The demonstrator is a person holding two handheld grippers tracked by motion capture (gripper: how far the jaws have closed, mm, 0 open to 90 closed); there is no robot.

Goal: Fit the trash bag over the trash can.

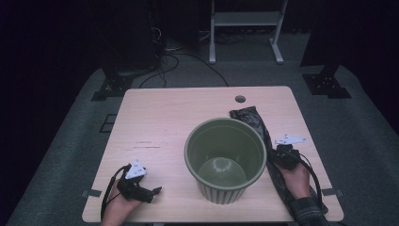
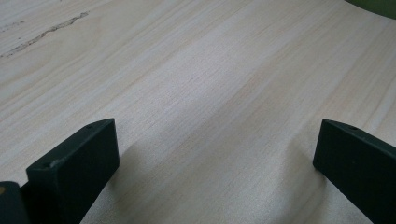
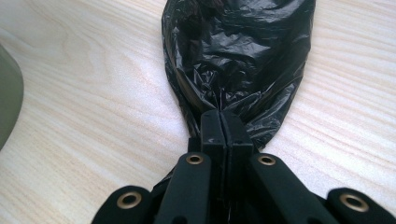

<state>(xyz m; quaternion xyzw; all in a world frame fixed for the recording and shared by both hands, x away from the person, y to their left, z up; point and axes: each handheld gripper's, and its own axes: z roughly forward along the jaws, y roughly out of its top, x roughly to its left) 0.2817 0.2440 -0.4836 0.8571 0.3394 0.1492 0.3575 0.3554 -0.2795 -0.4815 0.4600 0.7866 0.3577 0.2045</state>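
The right hand-held gripper has its two black jaws pressed together with a fold of the black plastic bag pinched between them; the film bunches into creases where the jaws meet. In the high view this right hand-held gripper sits just to the right of the green bin, over the bag, which lies flat on the surface in a long strip running along the bin's right side, from behind the bin toward the person's sleeve.

The left hand-held gripper has its jaws wide apart with only bare wood between them; it holds nothing. In the high view the left hand-held gripper rests low on the surface well to the left of the bin, near the front edge.

The bin stands upright near the middle of the surface, a ribbed green pail with an open top. Its inside is bare down to the pale bottom.
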